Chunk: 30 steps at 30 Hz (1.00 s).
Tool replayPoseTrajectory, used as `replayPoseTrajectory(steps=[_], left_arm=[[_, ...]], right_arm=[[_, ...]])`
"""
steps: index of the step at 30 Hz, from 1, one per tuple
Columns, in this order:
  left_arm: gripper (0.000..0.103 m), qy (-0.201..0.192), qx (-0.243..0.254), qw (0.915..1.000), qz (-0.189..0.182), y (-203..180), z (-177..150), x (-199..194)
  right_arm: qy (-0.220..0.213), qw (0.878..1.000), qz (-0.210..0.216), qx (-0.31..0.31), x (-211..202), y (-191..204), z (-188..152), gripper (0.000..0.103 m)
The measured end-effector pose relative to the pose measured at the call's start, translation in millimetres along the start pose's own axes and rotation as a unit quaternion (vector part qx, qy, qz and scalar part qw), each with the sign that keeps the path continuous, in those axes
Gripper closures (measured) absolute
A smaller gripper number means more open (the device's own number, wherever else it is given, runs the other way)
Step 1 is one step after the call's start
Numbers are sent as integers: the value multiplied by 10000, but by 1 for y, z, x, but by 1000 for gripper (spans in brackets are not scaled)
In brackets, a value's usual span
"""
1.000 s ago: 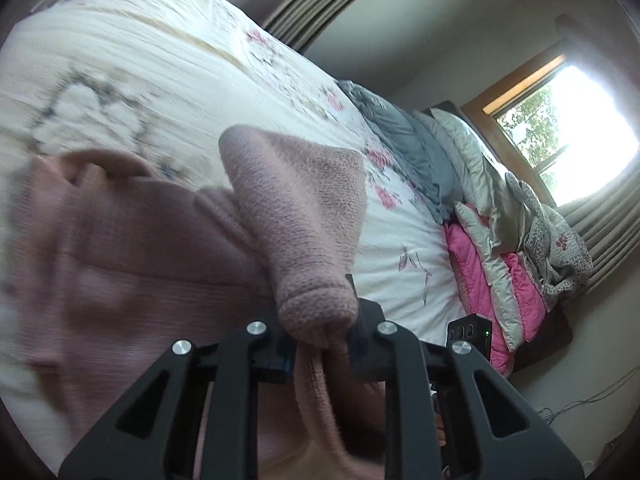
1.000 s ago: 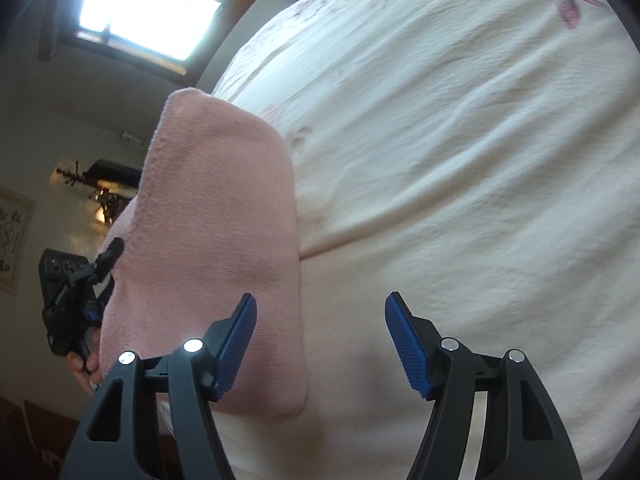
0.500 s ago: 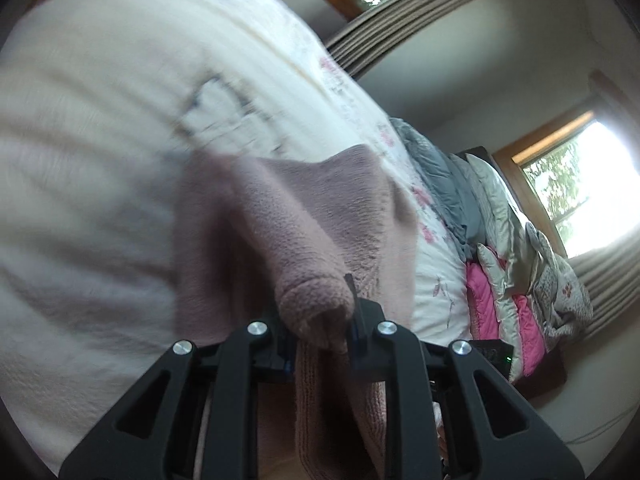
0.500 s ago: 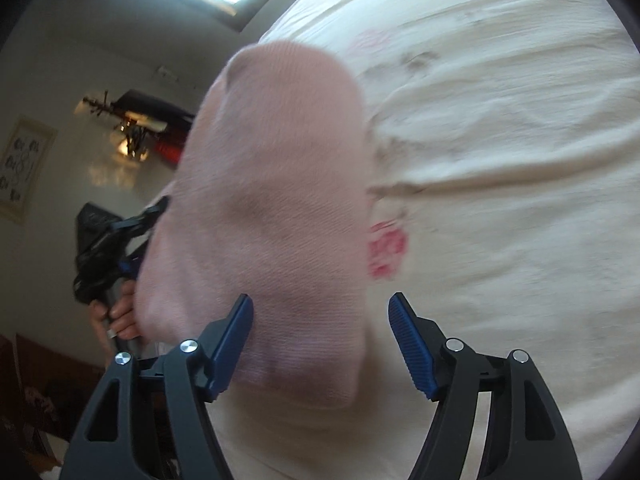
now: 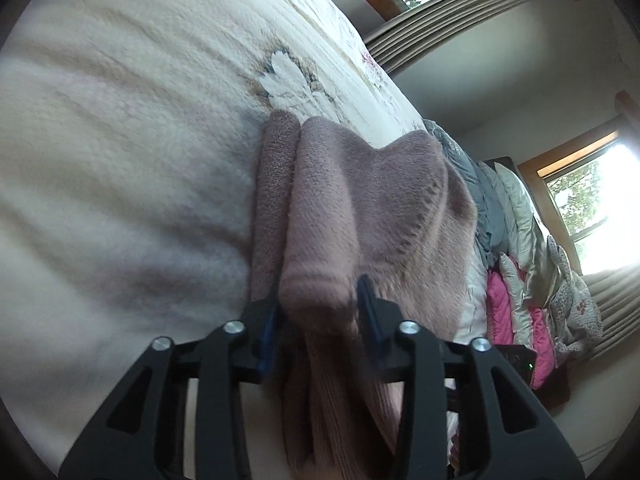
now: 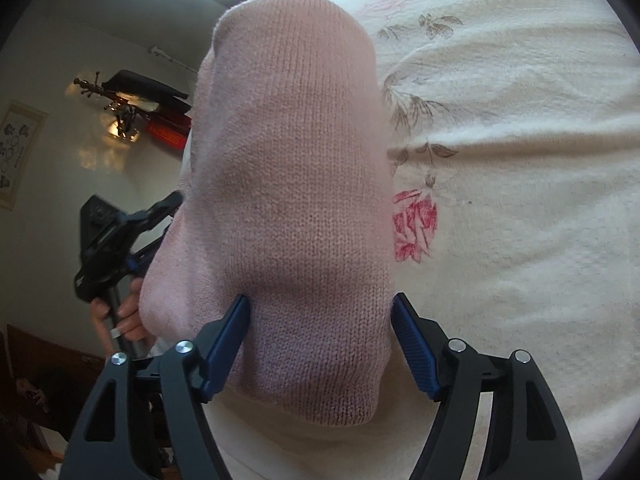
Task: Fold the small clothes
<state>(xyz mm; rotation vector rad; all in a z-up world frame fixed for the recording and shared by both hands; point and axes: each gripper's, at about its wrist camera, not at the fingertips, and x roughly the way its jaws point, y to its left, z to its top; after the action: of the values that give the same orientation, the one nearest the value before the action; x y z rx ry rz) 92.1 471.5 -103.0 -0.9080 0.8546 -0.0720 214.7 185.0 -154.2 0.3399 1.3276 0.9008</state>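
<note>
1. Left wrist view: the left tongs [image 5: 318, 312] are clamped on a bunched fold of a pink knitted garment [image 5: 360, 200], whose fabric rises between the two fingers and hangs down below them.
2. The garment drapes over a cream quilted bedspread [image 5: 120, 140] printed with flowers; a second thick fold lies just beside the gripped one on its left.
3. Past the garment, a heap of grey, white and bright pink bedding [image 5: 516, 280] sits at the far end of the bed, below a sunlit window [image 5: 592, 208].
4. Right wrist view: the right tongs [image 6: 320, 336] stand wide apart with blue pads, straddling the near end of the garment [image 6: 288, 200] without pinching it.
5. At the left edge, a person's hand [image 6: 120, 316] grips the handle of the left tongs [image 6: 120, 232].
6. A red rose print [image 6: 414, 228] shows on the bedspread [image 6: 520, 160] just right of the garment.
</note>
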Motion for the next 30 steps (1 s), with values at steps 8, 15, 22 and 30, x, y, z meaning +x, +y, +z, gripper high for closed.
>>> replayPoseTrajectory(steps=[8,15,22,30], left_arm=[[41,114,453,9987,-204,-32,-61,-45],[40,573,611,9965,-64,-45,-81,-15],[98,737,246,9970,-9,-27,-72,0],[98,536,425,9975,204,-19,-70,-14]], right_arm=[[-99,9999,-58,-118,-13,9,-9,30],[-104,9999,-50,3,-16,3,-17,30],[35,9995,134,281,-7,-5,-18,53],[23,9998,170,91,-15,8,-18,69]])
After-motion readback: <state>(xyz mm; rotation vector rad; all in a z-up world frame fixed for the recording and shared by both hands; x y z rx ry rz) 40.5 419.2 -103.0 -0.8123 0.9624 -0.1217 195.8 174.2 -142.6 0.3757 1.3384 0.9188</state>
